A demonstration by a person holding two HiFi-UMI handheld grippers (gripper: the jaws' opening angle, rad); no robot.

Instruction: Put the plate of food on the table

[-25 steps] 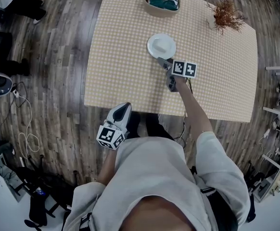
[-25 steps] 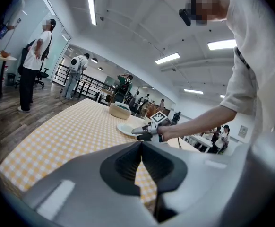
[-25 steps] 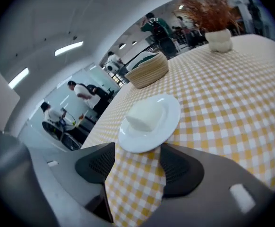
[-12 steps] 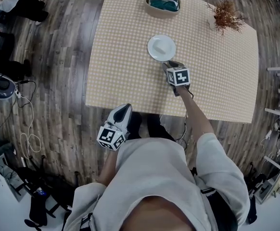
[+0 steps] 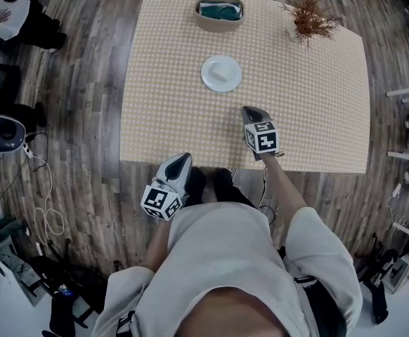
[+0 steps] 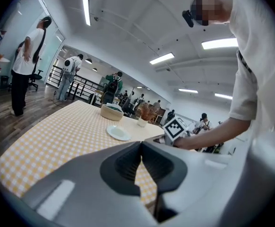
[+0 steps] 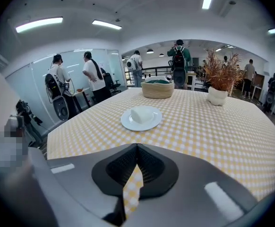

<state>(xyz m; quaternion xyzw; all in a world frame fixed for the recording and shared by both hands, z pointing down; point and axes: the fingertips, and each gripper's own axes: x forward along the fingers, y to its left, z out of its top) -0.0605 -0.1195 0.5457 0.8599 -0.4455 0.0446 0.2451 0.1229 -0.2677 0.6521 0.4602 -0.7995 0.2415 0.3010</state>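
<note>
The worktop (image 5: 317, 97), under a yellow-and-white checked cloth, carries three things. A white plate (image 5: 207, 76) sits near its middle, a round basket (image 5: 219, 25) at the far edge, and a potted dried plant (image 5: 310, 21) toward the far right corner

We find no words, numbers, brand names or signs that we can read in any of the views. The only printed marks we see are the black-and-white square markers (image 5: 263, 137) on the cubes of the left gripper (image 5: 183, 157) and the right gripper (image 5: 249, 110). They are plain block patterns, and we read no letters or digits in them.
</note>
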